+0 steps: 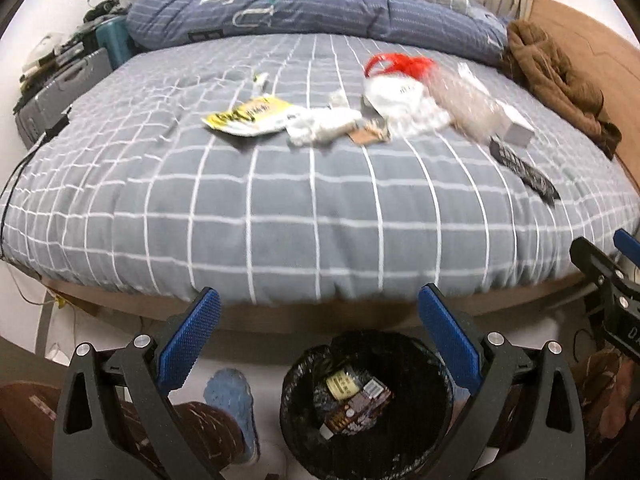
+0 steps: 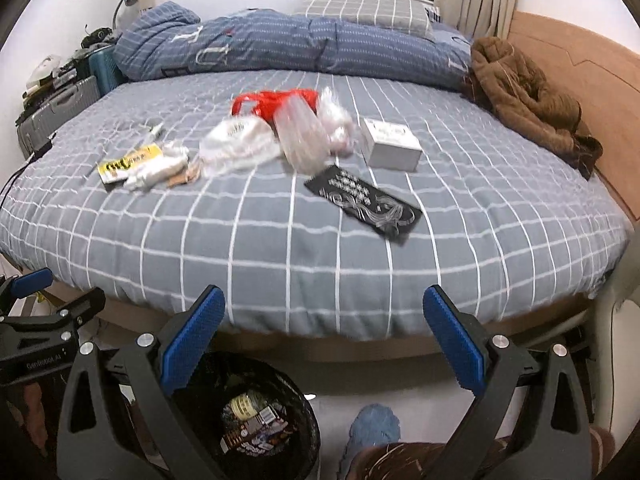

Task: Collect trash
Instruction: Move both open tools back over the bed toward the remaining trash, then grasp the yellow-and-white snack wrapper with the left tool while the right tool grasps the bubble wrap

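Note:
Trash lies on the grey checked bed: a yellow wrapper, white crumpled tissue, a red bag, clear plastic bags, a white box and a black packet. A black-lined bin with wrappers inside stands on the floor below; it also shows in the right wrist view. My left gripper is open and empty over the bin. My right gripper is open and empty at the bed's front edge.
A blue duvet and a pillow lie at the back of the bed, a brown garment at the right by the headboard. Suitcases stand at the left. My blue slipper is on the floor.

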`<state>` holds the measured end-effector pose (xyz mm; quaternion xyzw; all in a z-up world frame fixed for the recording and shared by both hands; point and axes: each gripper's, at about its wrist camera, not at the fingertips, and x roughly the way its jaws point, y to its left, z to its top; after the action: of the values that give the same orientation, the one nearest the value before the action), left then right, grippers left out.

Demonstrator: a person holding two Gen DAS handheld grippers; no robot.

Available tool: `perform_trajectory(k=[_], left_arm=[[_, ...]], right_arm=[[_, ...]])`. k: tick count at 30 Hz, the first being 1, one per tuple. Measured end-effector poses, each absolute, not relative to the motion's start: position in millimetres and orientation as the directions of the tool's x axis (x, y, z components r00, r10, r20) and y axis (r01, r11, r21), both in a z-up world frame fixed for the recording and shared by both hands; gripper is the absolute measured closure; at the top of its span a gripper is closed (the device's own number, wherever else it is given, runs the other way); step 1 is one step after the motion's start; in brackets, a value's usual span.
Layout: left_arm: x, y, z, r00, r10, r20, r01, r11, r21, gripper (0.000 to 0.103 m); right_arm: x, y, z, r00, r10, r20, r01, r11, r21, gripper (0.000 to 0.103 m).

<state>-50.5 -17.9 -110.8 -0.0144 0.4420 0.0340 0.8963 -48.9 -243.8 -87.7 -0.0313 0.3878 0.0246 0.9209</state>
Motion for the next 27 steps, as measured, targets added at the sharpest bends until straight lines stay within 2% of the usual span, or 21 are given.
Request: perform_trajectory(k=[12,27], left_arm=[[-6,8,-91,0.640,0.064,-0.766,-0.123,0.992,-0.021,0.006],[59,43,-93,0.630,0.092,-0.771,-0.161,0.987,-0.013,0.006]], right_arm=[[-13,-225,-78,0.699,0.074,-0.711,-0.125,0.992,-0.020,0.008],[62,-227,-85,0.691,0.058,-0.721,-0.126,0.991,-0.041,0.010]])
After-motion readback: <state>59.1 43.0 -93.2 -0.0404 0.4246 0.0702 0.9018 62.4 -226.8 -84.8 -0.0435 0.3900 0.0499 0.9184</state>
